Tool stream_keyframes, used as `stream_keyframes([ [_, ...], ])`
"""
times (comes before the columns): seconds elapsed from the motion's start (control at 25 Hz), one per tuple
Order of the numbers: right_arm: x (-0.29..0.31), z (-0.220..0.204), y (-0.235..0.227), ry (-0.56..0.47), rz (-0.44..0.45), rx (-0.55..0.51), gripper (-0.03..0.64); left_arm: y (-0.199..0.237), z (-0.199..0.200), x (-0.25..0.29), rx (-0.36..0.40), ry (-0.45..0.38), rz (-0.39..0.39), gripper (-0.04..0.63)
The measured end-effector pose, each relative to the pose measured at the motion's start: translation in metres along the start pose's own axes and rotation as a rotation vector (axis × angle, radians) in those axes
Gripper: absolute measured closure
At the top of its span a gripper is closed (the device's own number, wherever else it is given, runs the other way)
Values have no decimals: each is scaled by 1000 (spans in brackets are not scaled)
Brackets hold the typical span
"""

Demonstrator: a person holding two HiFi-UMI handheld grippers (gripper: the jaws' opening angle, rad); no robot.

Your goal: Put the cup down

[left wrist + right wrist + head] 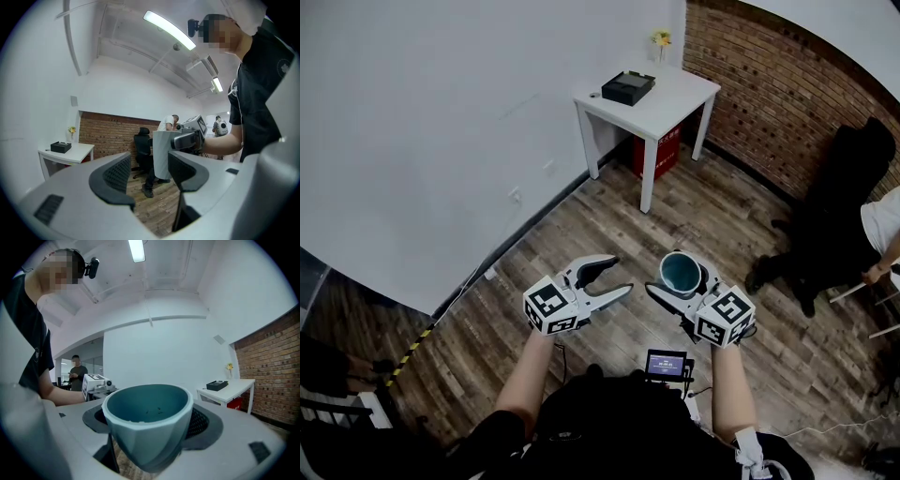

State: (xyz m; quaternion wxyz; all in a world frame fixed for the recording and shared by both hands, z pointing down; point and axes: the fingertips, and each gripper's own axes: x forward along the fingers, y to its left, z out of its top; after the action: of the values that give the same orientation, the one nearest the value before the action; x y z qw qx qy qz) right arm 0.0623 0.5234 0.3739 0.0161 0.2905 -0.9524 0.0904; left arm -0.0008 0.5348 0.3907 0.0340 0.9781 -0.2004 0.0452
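Note:
A teal cup (680,272) with a pale rim is held upright in my right gripper (680,279), high above the wooden floor. In the right gripper view the cup (147,420) fills the space between the two jaws, which press on its sides, and it looks empty. My left gripper (605,281) hangs level with it to the left, open, with nothing between its jaws. The left gripper view shows the cup (161,154) from the side in the right gripper (187,140), past my left gripper (150,176).
A small white table (675,98) stands far ahead in the corner by the brick wall (787,103), with a black box (628,87) and a small yellow flower (661,39) on it. A black office chair (839,202) and a person stand at the right.

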Motion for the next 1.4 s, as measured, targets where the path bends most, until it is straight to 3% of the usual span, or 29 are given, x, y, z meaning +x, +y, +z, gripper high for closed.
stream_keyframes([
  [0.52,-18,-17,-21,26,25,17,209,-9,-18,23,-31,33,28,350],
  [0.8,-11,-23,-50,27,16,36,209,13,-25,40,-43,25,31,354],
  [1.04,5,-24,-79,39,-12,39,209,52,-22,52,-35,-17,62,364],
  [1.4,58,-17,-147,45,-59,56,209,148,-19,70,-52,-54,88,373],
])
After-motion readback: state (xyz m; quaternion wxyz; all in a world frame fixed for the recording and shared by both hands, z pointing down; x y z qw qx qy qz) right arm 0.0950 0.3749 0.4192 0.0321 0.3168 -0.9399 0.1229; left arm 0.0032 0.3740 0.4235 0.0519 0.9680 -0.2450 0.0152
